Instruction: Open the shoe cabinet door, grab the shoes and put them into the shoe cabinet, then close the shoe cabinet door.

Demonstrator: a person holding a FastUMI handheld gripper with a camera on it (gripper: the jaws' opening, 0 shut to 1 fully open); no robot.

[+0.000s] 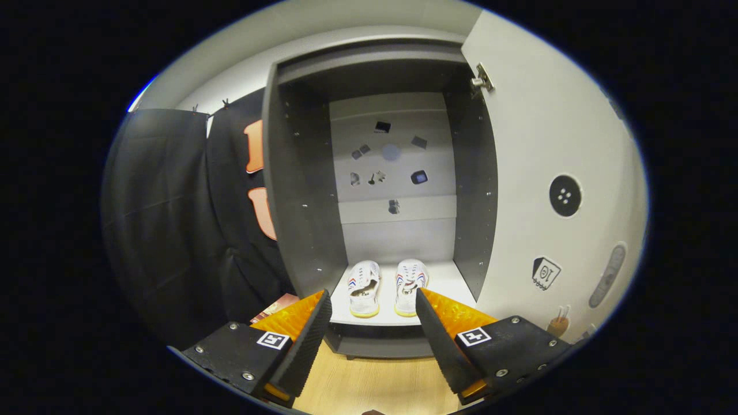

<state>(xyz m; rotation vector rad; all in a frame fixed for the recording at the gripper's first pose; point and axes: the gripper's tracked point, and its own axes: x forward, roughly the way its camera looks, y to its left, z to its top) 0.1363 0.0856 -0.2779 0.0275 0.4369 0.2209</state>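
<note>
White shoes (386,287): side by side on cabinet (300,190) floor
Door (548,144): swung open
Gripper (373,308): fingers spread, holding nothing

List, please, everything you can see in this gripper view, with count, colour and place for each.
shoes: two, white with yellowish soles, side by side on the cabinet's bottom shelf, beyond the fingers.
shoe cabinet: one, dark grey sides, light back panel, standing open ahead.
cabinet door: one, light grey, swung open beside the cabinet, metal hinge at its top corner.
small stickers: several, dark, on the back panel above the shoes.
round black disc: one, on the door's inner face.
floor: light wood, under the fingers.
black cloth: booth wall beside the cabinet.
gripper: one, fingers apart and holding nothing, short of the shelf.
</note>
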